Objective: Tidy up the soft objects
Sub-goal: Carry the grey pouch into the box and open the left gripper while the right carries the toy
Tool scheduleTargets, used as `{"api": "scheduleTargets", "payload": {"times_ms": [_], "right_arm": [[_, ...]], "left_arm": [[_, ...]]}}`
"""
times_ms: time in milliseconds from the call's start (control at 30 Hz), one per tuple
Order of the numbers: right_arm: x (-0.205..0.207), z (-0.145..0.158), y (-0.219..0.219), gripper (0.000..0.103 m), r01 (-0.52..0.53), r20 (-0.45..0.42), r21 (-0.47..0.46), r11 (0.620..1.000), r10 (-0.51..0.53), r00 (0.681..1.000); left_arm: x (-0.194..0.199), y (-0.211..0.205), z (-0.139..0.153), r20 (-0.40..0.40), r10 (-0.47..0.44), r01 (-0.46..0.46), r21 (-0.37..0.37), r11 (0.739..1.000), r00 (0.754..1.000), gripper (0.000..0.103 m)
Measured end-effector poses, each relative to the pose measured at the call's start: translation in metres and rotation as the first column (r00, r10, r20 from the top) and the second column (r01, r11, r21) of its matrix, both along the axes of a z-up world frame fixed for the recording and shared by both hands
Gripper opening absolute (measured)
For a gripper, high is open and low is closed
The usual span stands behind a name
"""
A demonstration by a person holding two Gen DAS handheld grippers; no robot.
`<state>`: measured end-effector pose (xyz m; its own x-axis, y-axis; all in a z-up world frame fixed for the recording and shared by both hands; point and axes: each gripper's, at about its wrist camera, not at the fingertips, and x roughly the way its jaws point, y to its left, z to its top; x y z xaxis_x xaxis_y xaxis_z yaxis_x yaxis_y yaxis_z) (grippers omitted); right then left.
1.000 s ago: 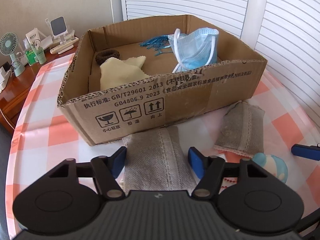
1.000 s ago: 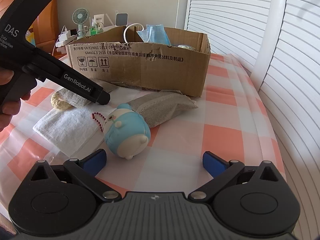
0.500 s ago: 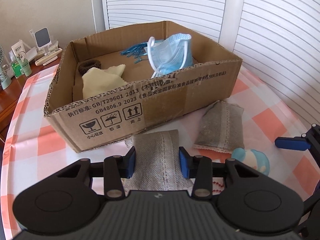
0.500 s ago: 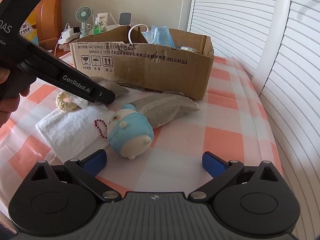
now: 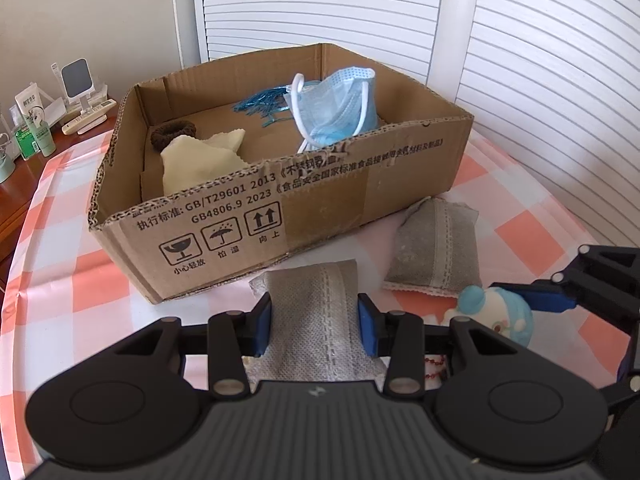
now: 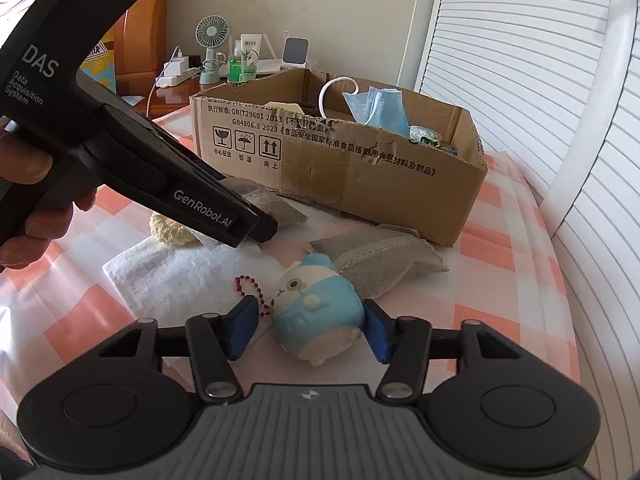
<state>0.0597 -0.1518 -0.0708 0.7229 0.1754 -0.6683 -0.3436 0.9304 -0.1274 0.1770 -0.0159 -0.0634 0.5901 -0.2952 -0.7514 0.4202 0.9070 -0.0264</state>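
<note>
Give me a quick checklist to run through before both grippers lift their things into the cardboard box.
1. left gripper pads pressed on the grey pouch: ok.
2. right gripper jaws closing around the blue plush toy; firm grip: cannot tell.
3. cardboard box open on top: ok.
4. Bare floor left in the box: ok.
5. Toy's red bead chain clear of the pad: cannot tell.

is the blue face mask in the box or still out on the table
In the box: the blue face mask stands inside the cardboard box, behind its front wall, with white ear loops sticking up.
</note>
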Motion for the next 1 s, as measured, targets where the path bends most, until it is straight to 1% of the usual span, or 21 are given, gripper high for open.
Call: {"api": "scheduleTargets", "payload": {"times_ms": [67,233,400,467,600,800,867,1000], "right_arm": [[0.002,0.001,-0.001,0.052,0.002,-0.001,0.003,1.000,-0.002,1.000],[0.000,0.004,-0.004,0.051,0.018,-0.004,0.022,1.000,-0.018,1.000],[-0.005,0.014,-0.009,0.051,0.016,0.003,0.042,0.999,-0.016,1.000],[-0.008,0.019,-0.011,0.051,0.014,0.008,0.047,0.999,-0.015,1.000],[-0.013,0.028,-0.014,0.051,0.006,0.011,0.052,0.999,-0.007,1.000],[-0.019,0.047,-0.021,0.051,0.004,0.029,0.058,0.998,-0.006,1.000],[-0.021,0.053,-0.024,0.051,0.003,0.033,0.069,0.998,-0.005,0.999],[-0.024,0.060,-0.028,0.051,0.006,0.036,0.079,0.997,-0.009,0.999]], "left_arm": [[0.000,0.002,0.002,-0.001,-0.005,0.005,-0.007,1.000,1.000,0.040],[-0.002,0.004,0.006,-0.006,-0.026,0.026,-0.008,1.000,1.000,0.038],[-0.008,0.008,0.016,-0.004,-0.054,0.054,-0.012,0.998,0.999,0.037],[-0.011,0.010,0.023,0.003,-0.067,0.067,-0.007,0.998,0.998,0.037],[-0.013,0.016,0.039,-0.002,-0.086,0.086,-0.024,0.996,0.996,0.037],[-0.019,0.030,0.064,0.017,-0.104,0.105,-0.043,0.994,0.994,0.036],[-0.019,0.036,0.070,0.015,-0.104,0.104,-0.052,0.993,0.994,0.036],[-0.020,0.044,0.082,0.036,-0.089,0.091,-0.043,0.995,0.995,0.036]]}}
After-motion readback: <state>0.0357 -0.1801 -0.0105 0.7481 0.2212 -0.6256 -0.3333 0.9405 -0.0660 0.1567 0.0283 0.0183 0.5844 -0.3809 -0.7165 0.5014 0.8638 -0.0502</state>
